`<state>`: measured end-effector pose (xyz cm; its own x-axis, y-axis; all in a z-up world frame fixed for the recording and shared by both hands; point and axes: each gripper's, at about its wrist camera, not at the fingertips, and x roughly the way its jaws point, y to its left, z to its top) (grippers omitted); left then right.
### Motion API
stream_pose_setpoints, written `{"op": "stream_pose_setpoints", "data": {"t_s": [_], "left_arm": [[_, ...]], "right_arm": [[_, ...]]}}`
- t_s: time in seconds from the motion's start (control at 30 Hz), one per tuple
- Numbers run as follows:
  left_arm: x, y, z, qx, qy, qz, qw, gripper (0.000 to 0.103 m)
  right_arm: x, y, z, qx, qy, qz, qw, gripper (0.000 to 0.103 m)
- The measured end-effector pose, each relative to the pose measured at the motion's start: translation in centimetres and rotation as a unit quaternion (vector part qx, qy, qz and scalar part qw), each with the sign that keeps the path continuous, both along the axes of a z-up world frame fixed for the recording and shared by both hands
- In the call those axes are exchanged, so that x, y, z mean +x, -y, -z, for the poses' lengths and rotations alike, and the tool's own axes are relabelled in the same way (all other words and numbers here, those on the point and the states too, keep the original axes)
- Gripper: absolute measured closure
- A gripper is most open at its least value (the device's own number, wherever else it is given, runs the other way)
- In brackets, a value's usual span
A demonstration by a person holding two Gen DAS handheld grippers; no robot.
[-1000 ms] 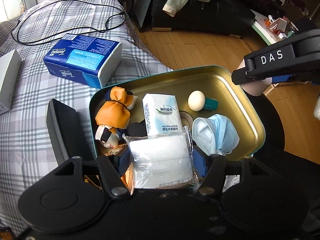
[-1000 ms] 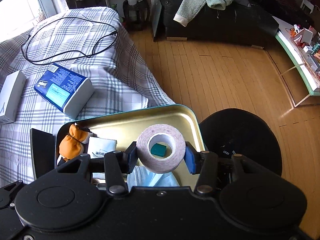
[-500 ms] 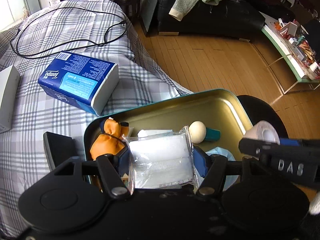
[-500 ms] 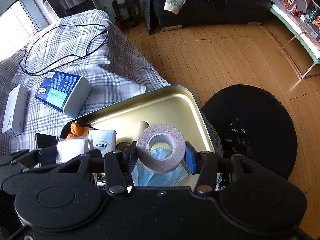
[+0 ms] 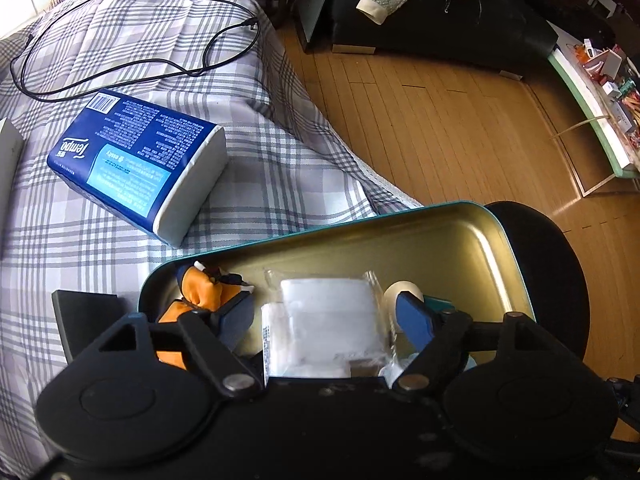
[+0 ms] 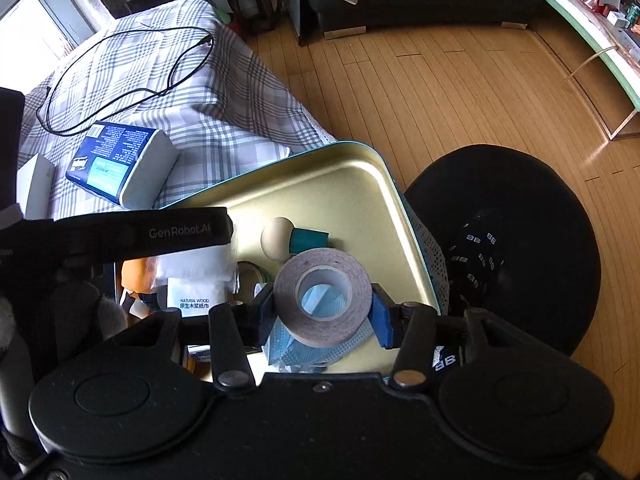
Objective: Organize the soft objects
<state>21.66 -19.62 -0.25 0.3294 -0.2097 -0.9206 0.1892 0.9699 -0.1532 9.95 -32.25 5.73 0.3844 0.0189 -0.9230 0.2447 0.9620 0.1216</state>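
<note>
In the lower middle of the left wrist view we see our left tool (image 5: 326, 314) over the gold tray (image 5: 460, 240). Its jaws are opening, and the clear-wrapped white pack (image 5: 330, 320) lies between the blue pads (image 5: 412, 318), which stand clear of its sides. An orange plush toy (image 5: 200, 292) lies at the tray's left end, just beside the pack. A cream ball (image 5: 394, 292) peeks out behind the right pad.

In the right wrist view our right tool (image 6: 322, 308) grips a roll of brown tape (image 6: 324, 292) at the lower centre, both pads pressed on its sides. Under the roll lies a blue face mask (image 6: 304, 348). A tissue packet (image 6: 194, 300) sits left of it.

At the upper left of both views a blue tissue pack (image 5: 140, 164) rests on the checked bed cover (image 5: 280, 160), with a black cable (image 5: 132, 60) looped beyond it.
</note>
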Motion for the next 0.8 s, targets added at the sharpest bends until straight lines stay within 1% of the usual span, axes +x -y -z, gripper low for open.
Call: {"op": "stream_pose_setpoints", "data": {"t_s": [0.17, 0.33, 0.4, 0.63, 0.8], "left_arm": [[-0.3, -0.6, -0.2, -0.005, 0.004, -0.003, 1.0000, 0.019], [-1.4, -1.2, -0.8, 0.003, 0.016, -0.004, 0.9999, 0.019], [-2.2, -1.5, -1.3, 0.003, 0.020, -0.007, 0.9998, 0.018], [-4.7, -2.7, -2.3, 0.021, 0.043, -0.017, 0.9987, 0.015], [-6.9, -4.3, -3.3, 0.026, 0.060, -0.035, 0.9972, 0.011]], "right_arm": [[0.2, -0.3, 0.1, -0.009, -0.002, -0.006, 1.000, 0.054], [0.0, -0.8, -0.6, -0.033, 0.015, -0.016, 0.999, 0.054], [0.0, -0.7, -0.7, -0.035, 0.018, -0.016, 0.999, 0.054], [0.0, -0.7, -0.5, -0.047, 0.006, -0.015, 0.999, 0.054], [-0.2, -1.5, -0.4, -0.061, 0.000, -0.034, 0.998, 0.054]]}}
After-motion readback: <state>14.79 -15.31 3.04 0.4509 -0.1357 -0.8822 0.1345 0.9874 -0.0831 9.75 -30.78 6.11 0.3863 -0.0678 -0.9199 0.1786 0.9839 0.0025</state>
